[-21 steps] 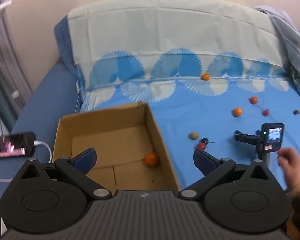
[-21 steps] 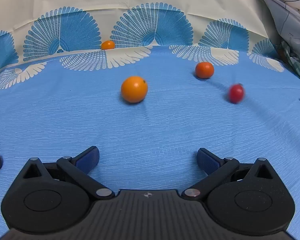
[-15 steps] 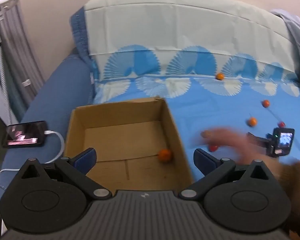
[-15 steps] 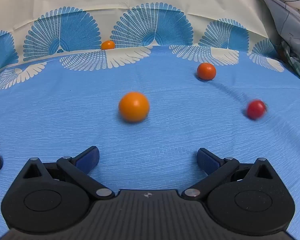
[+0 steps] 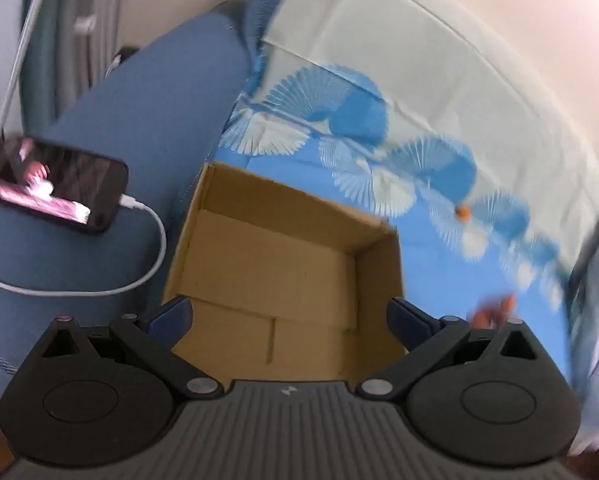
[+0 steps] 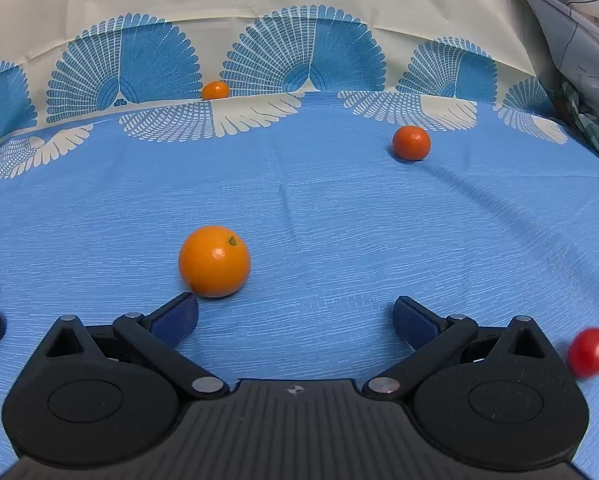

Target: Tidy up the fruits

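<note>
The left gripper [image 5: 289,314] hangs over an open cardboard box [image 5: 283,272], jaws spread wide with nothing between them. A phone [image 5: 55,186] on a white cable [image 5: 139,260] lies beside the box.

The right gripper [image 6: 295,316] is also wide open and empty above the blue bed sheet [image 6: 339,220]. An orange [image 6: 214,261] sits just beyond its left finger. A tangerine [image 6: 411,143], a red tomato [image 6: 588,352] and a far orange fruit [image 6: 215,90] lie apart on the sheet.

No writing can be read.
</note>
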The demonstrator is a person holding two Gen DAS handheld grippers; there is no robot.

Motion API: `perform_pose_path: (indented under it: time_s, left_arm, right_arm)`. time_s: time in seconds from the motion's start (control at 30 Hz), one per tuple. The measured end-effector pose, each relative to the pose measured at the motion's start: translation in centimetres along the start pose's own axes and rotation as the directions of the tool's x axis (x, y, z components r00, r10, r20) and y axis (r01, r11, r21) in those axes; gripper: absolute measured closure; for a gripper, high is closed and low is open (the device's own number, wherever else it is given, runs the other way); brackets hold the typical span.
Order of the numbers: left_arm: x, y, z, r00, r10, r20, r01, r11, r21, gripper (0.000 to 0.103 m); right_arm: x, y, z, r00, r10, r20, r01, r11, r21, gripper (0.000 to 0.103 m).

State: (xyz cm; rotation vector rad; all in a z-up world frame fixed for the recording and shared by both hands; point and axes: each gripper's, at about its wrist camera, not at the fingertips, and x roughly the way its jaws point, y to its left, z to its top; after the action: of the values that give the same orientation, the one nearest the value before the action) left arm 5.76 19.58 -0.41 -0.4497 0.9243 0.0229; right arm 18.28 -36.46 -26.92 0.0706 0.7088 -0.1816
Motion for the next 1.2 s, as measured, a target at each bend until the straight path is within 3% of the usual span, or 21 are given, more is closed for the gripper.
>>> perform_pose_path:
  time_s: [0.07,0.13,0.23,0.3,0.4,0.47,0.53,0.67,0.73,0.8,0.83,0.9,1.0,1.1,1.2]
  left_arm:
    - [1.4,-1.0,1.8,1.0,0.001,-0.016,-0.001,0.999,-0.043,0.0]
    - [2.8,-1.7,1.9,0.999,0.047,-0.015,-0.047,0.999,-0.026,0.0]
    - [3.9,-2.2,1.9,0.998,0.055,-0.026,-0.055,0.998,-0.009,0.0]
    - [3.8,-3.2,2.0,0.998,0.045,-0.041,-0.046,0.999,-0.015,0.0]
    - [3.1,-4.9,1.6,0.997,0.045,-0.063,-0.046,0.999,-0.018,0.0]
    - [2.7,-6.3,0.5,0.996,0.052,-0.077,-0.052,0.999,-0.01,0.0]
    - [2.1,-7.5,0.1,0.994,0.079,-0.081,-0.079,0.997,0.012,0.0]
    - [0.9,-9.6,-0.8,0.991,0.096,-0.097,-0.092,0.995,0.042,0.0]
    - [0.1,-10.2,-1.4,0.991,0.096,-0.093,-0.092,0.995,0.044,0.0]
    - [-0.7,-10.9,-1.6,0.99,0.11,-0.092,-0.105,0.993,0.058,0.0]
    - [-1.1,-11.1,-1.9,0.989,0.118,-0.085,-0.112,0.991,0.069,0.0]
    - [-2.0,-11.1,-2.3,0.986,0.156,-0.062,-0.149,0.984,0.103,0.0]
    - [-3.1,-11.8,-3.5,0.976,0.218,-0.023,-0.211,0.963,0.166,0.0]
    - [-4.2,-12.3,-5.2,0.973,0.229,-0.01,-0.223,0.953,0.205,0.0]
    - [-5.5,-12.9,-7.2,0.971,0.238,0.015,-0.235,0.945,0.229,0.0]
  right_arm:
    - [0.0,0.0,0.1,1.0,0.0,0.0,0.0,1.0,0.001,0.001]
    - [-0.1,-0.1,0.1,1.0,0.002,0.0,-0.002,1.0,0.003,0.001]
    - [-0.8,-2.1,0.0,0.994,0.096,0.048,-0.101,0.989,0.112,0.0]
    - [-1.0,-2.4,0.0,0.992,0.113,0.058,-0.12,0.984,0.134,0.0]
    - [-0.7,-1.1,0.0,0.997,0.075,0.033,-0.077,0.993,0.086,0.0]
    - [0.0,0.4,0.2,1.0,0.004,-0.001,-0.004,1.0,-0.005,0.001]
    - [-0.2,1.1,0.1,0.999,-0.033,0.015,0.034,0.998,-0.055,0.001]
    - [0.4,0.5,0.6,1.0,-0.022,-0.006,0.022,1.0,0.017,0.001]
    - [0.3,1.0,0.6,0.999,-0.047,-0.004,0.047,0.999,0.012,0.001]
    - [-0.7,1.2,1.2,0.998,-0.016,-0.057,0.015,1.0,-0.017,0.001]
    - [-2.3,1.3,1.5,0.999,0.014,-0.049,-0.015,1.0,-0.024,0.001]
    - [-7.8,2.2,2.3,0.997,0.062,0.049,-0.059,0.997,-0.058,0.001]
    - [-18.8,5.2,3.7,0.963,0.212,0.166,-0.193,0.973,-0.126,0.001]
    - [-28.5,9.0,4.3,0.923,0.345,0.171,-0.312,0.93,-0.193,0.001]
    - [-34.9,12.4,4.3,0.923,0.369,0.112,-0.351,0.924,-0.149,0.001]
